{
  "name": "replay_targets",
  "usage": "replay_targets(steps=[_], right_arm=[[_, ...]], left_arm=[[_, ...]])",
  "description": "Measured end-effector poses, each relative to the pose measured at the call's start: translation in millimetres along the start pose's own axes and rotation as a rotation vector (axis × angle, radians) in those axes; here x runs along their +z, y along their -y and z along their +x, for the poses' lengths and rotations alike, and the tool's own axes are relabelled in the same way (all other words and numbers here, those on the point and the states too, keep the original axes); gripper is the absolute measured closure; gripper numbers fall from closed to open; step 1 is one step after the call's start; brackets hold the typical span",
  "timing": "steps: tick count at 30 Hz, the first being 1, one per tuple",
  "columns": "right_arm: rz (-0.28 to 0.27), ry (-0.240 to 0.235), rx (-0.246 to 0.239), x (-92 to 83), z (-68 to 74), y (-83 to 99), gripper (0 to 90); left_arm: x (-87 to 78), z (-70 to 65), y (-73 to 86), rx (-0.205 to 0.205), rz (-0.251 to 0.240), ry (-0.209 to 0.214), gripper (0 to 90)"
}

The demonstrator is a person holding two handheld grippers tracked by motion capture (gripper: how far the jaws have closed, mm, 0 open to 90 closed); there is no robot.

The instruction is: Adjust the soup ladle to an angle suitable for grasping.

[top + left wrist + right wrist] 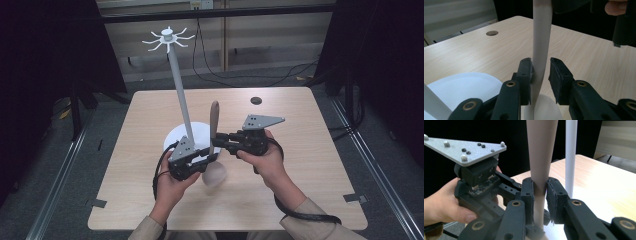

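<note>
my right tool [539,195] pinches the spoon [214,125] handle upright over the bench [300,165]; my left tool [541,75] sits spread around it lower down. hanging on the rack [170,37] looks undone.

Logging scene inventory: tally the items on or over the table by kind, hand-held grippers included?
Hand-held grippers: 2 (left hand-held gripper, right hand-held gripper)
White hook stand: 1
Spatula-like utensil: 1
Total: 4
</note>
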State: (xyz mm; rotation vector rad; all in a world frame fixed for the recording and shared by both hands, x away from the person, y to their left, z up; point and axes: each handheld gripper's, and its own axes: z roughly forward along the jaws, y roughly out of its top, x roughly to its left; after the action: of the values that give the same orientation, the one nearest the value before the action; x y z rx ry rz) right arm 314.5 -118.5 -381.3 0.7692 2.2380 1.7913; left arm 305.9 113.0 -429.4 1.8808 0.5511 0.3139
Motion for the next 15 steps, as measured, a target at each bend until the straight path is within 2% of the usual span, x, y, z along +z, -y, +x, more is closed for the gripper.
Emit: replay_targets(steps=[4, 15], right_arm=[[0.007, 0.007, 0.004, -0.8, -1.1, 3.2, 76.8], [0.005, -0.004, -0.002, 1.0, 1.8, 1.4, 76.8]], left_arm=[[-0.2, 1.2, 0.6, 0.002, 0.005, 0.009, 76.4], [-0.3, 1.1, 0.0, 0.000, 0.003, 0.008, 78.3]])
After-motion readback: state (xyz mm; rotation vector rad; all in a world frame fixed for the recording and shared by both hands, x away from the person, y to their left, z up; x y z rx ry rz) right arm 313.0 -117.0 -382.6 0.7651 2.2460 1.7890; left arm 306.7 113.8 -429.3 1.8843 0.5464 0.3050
